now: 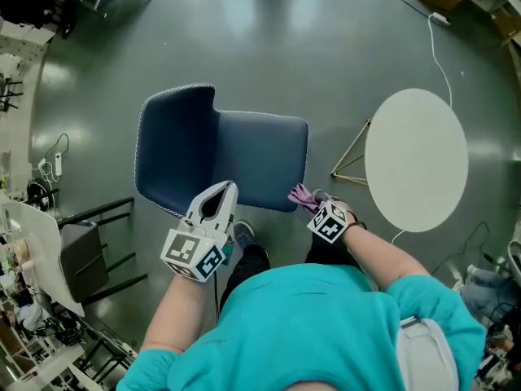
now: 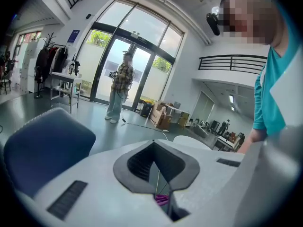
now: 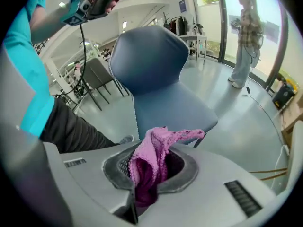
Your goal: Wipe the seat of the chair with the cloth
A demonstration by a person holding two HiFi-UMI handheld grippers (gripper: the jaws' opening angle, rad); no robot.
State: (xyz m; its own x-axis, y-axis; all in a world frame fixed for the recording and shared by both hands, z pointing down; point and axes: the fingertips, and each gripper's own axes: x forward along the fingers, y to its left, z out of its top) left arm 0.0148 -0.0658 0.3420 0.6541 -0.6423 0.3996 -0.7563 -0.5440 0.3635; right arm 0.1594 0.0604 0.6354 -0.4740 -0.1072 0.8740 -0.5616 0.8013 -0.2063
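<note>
Bunched pink cloth (image 3: 150, 156) sits clamped in my right claw (image 3: 153, 168), at the near front corner of the chair (image 1: 244, 157) seat. My left claw (image 2: 157, 171), closed and empty, hangs over the seat's near edge.

Pink cloth (image 3: 151, 160), dark blue chair (image 1: 244, 157), white table (image 1: 415, 157).

No legible text or numbers anywhere (blue wall sign (image 2: 73, 35) too blurred)

The left gripper (image 2: 156, 178) has its fingers together; a blue chair (image 2: 45, 150) sits lower left, and a person (image 2: 118, 91) stands by the glass doors (image 2: 102, 65).
</note>
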